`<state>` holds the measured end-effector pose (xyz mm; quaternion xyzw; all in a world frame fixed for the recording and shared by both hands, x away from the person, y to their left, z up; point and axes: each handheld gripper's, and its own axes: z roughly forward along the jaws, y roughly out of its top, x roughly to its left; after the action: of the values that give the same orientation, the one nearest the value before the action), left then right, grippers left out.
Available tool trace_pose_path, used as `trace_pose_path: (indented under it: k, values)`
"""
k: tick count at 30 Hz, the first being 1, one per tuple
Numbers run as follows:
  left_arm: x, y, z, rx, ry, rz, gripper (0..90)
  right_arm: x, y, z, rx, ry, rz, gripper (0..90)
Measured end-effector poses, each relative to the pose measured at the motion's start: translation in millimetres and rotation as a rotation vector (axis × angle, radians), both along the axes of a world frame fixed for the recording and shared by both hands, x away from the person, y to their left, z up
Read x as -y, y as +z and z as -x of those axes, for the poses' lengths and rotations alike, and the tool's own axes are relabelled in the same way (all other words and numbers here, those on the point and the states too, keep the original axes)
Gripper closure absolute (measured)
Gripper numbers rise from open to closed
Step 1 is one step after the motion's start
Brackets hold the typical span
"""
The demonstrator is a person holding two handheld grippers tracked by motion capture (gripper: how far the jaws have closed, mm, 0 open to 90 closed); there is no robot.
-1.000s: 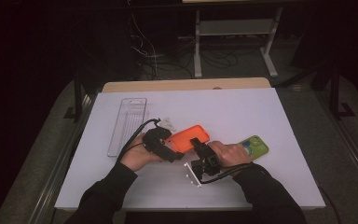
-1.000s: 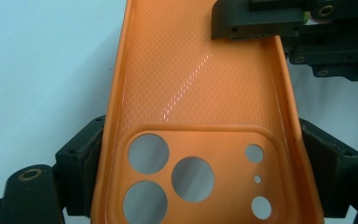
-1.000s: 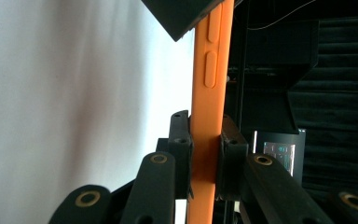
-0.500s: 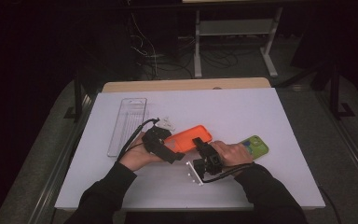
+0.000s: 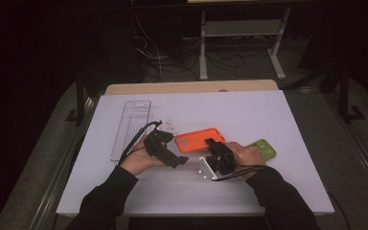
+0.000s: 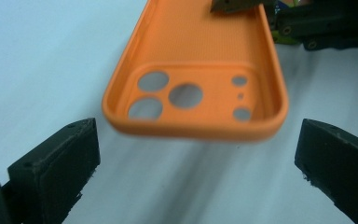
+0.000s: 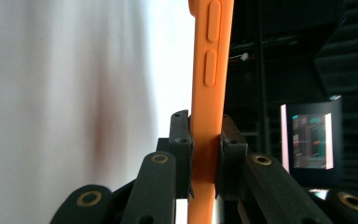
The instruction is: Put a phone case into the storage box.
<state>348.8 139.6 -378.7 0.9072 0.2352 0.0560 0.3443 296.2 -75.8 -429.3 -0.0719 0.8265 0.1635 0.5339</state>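
The orange phone case (image 5: 200, 139) sits near the middle of the white table (image 5: 268, 120), a little toward the person's edge, with its open side up and its camera cutouts toward the left. In the left gripper view the case hangs clear of the tabletop, casting a blurred shadow below it, so it is lifted rather than lying flat.

The right gripper (image 5: 214, 149) is clamped on the case's right-hand end: in the right gripper view its two black jaws press from both sides on the thin orange side wall, just below the two moulded side buttons.

The left gripper (image 5: 186, 159) has just been opening its jaws; they now stand wide apart, one at each lower corner of the left gripper view, and the camera end of the case lies just beyond and between them, touched by neither.

A green phone case (image 5: 264, 147) lies on the table just beside the person's right hand (image 5: 244, 153), partly hidden by it. A clear plastic tray (image 5: 133, 125) lies lengthwise toward the table's left edge, well apart from the orange case.
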Motion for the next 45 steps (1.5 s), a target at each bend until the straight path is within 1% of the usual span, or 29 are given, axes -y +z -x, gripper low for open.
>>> trace_pose_path:
  k: [1, 2, 4, 5, 6, 7, 8, 11, 12, 14, 15, 16, 17, 18, 20, 21, 22, 23, 24, 25, 27, 28, 29, 31, 32, 33, 41, 43, 45]
  values:
    - [0.1, -0.4, 0.7, -0.008, 0.008, 0.004, 0.0, 1.7, 0.0, -1.9, 0.001, 0.003, -0.02, 78.2]
    - [0.5, -0.9, 1.4, -0.01, 0.017, 0.016, 0.0, 3.2, 1.1, -2.0, -0.02, -0.013, -0.035, 78.2]
    - [-1.4, 0.0, 0.0, 0.009, 0.005, 0.0, 0.0, 6.1, 3.4, -3.7, -0.05, -0.02, -0.074, 78.2]
    - [-1.6, 0.0, -0.3, 0.018, 0.01, 0.009, 0.0, 7.1, 5.0, -3.6, -0.067, -0.028, -0.091, 78.2]
    - [-2.3, 0.6, -0.7, 0.021, 0.014, 0.008, 0.0, 8.1, 7.1, -4.3, -0.076, -0.026, -0.093, 78.2]
    - [-2.1, 0.3, -0.7, 0.023, 0.024, 0.023, 0.0, 8.8, 8.8, -5.7, -0.078, -0.017, -0.094, 78.2]
    - [-3.7, 1.0, -1.7, 0.026, 0.012, 0.005, 0.0, 9.0, 9.2, -5.9, -0.089, -0.022, -0.108, 78.2]
    - [-3.9, 0.9, -1.0, 0.016, 0.022, 0.011, 0.0, 10.6, 11.6, -7.2, -0.124, -0.031, -0.132, 78.2]
    - [-2.6, 0.0, 0.0, 0.014, 0.037, 0.028, 0.0, 10.8, 12.1, -7.6, -0.135, -0.036, -0.146, 78.2]
    - [-1.7, -0.6, 0.5, 0.012, 0.044, 0.036, 0.0, 11.7, 14.9, -8.6, -0.177, -0.049, -0.183, 78.2]
    - [-1.6, -1.0, 0.4, 0.011, 0.042, 0.039, 0.0, 12.1, 15.5, -9.3, -0.187, -0.053, -0.2, 78.2]
    - [-1.9, -1.1, -0.1, 0.016, 0.037, 0.034, 0.0, 12.8, 16.2, -9.9, -0.211, -0.059, -0.213, 78.2]
    - [-2.3, -0.9, -0.5, 0.023, 0.032, 0.026, 0.0, 13.8, 17.1, -11.0, -0.22, -0.061, -0.22, 78.2]
    - [-2.2, -1.1, -0.2, 0.019, 0.035, 0.029, 0.0, 14.8, 17.8, -12.0, -0.227, -0.063, -0.226, 78.2]
    - [-2.6, -0.6, -0.4, 0.024, 0.031, 0.026, 0.0, 17.0, 19.8, -14.2, -0.257, -0.072, -0.253, 78.2]
    - [-3.8, 0.5, -1.2, 0.027, 0.016, 0.008, 0.2, 17.8, 20.2, -15.1, -0.269, -0.078, -0.281, 78.2]
    - [-3.9, 0.6, -0.9, 0.025, 0.018, 0.009, 1.2, 19.1, 21.3, -15.3, -0.291, -0.091, -0.296, 78.2]
    - [-3.4, 0.3, -0.6, 0.026, 0.021, 0.017, 2.3, 20.5, 22.6, -17.0, -0.3, -0.09, -0.306, 78.2]
    - [-3.8, 0.2, -1.2, 0.032, 0.013, 0.01, 2.4, 20.9, 23.2, -17.5, -0.322, -0.102, -0.337, 78.2]
    - [-3.6, 0.2, -0.9, 0.029, 0.017, 0.01, 2.5, 20.1, 22.4, -16.6, -0.347, -0.12, -0.392, 78.2]
    - [-3.5, -0.1, -0.6, 0.023, 0.021, 0.01, 2.4, 22.8, 24.0, -19.0, -0.382, -0.126, -0.405, 78.2]
    - [-3.4, -0.2, -0.6, 0.024, 0.021, 0.011, 2.5, 23.0, 23.8, -19.7, -0.403, -0.132, -0.429, 78.2]
    - [-3.5, -0.1, -0.6, 0.024, 0.021, 0.01, 2.4, 23.8, 24.4, -21.0, -0.416, -0.136, -0.437, 78.2]
    - [-3.5, 0.0, -0.5, 0.023, 0.022, 0.012, 2.4, 25.2, 26.1, -22.3, -0.468, -0.149, -0.494, 78.2]
    - [-3.3, -0.1, 0.0, 0.017, 0.026, 0.015, 2.3, 26.3, 27.2, -23.6, -0.486, -0.152, -0.509, 78.2]
    - [-3.2, -0.2, 0.1, 0.016, 0.026, 0.015, 2.1, 27.5, 28.5, -24.9, -0.506, -0.157, -0.538, 78.2]
    - [-3.3, -0.1, -0.3, 0.017, 0.036, 0.009, 0.0, 36.5, 31.8, -33.3, -0.643, -0.196, -0.678, 78.3]
    - [-3.2, -0.5, -0.4, 0.015, 0.04, 0.011, 0.0, 39.3, 32.2, -36.5, -0.686, -0.199, -0.715, 78.3]
    - [-2.7, -0.8, 0.0, 0.014, 0.045, 0.017, 0.0, 41.1, 32.9, -37.8, -0.745, -0.225, -0.769, 78.3]
